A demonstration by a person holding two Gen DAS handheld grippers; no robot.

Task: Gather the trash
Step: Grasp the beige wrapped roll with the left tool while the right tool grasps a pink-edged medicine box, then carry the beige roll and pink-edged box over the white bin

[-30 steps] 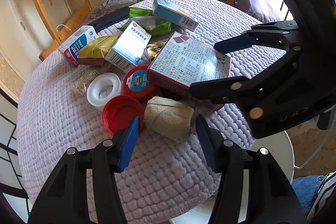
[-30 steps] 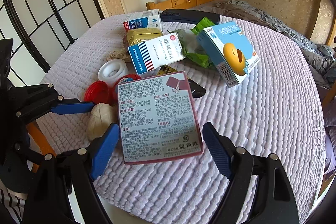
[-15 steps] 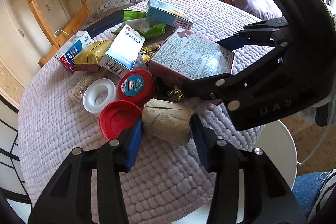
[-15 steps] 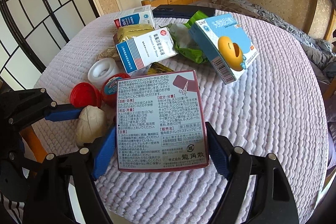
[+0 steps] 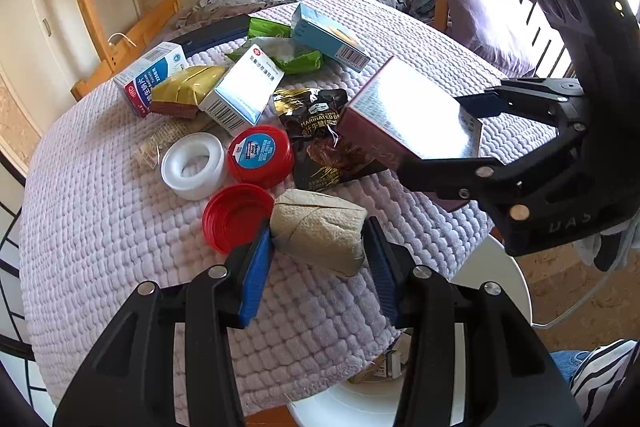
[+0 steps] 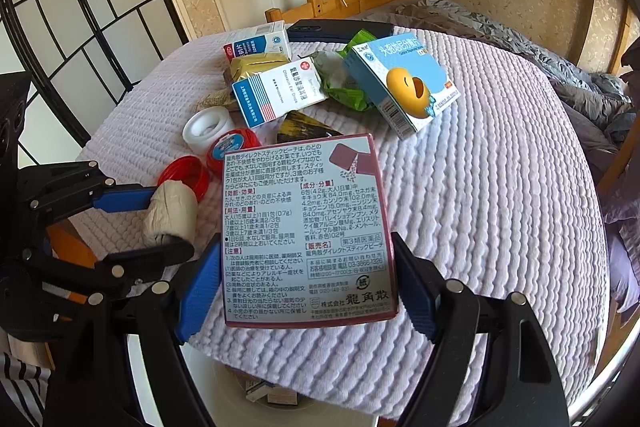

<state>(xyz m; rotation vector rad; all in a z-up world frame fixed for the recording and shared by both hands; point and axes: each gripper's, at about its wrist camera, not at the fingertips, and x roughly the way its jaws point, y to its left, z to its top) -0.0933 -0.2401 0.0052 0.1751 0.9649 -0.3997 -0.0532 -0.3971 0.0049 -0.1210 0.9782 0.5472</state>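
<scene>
While my left gripper (image 5: 318, 261) pinches the wadded paper towel (image 5: 320, 233) between its blue pads, my right gripper (image 6: 306, 281) clamps the maroon Japanese medicine box (image 6: 306, 223), tilting it up off the quilted lavender tablecloth (image 5: 100, 227). The towel lies just left of that box, touching the upturned red lid (image 5: 236, 217); beyond the box wait the beef-snack pouch (image 5: 324, 131), the ear-drops carton (image 6: 276, 95) and a blue tablet carton (image 6: 404, 79). The risk, I judge: the soft wad could squash and slip free on lifting, or drag the red lid along, and the glossy box could pivot out of a grip set near one end.
</scene>
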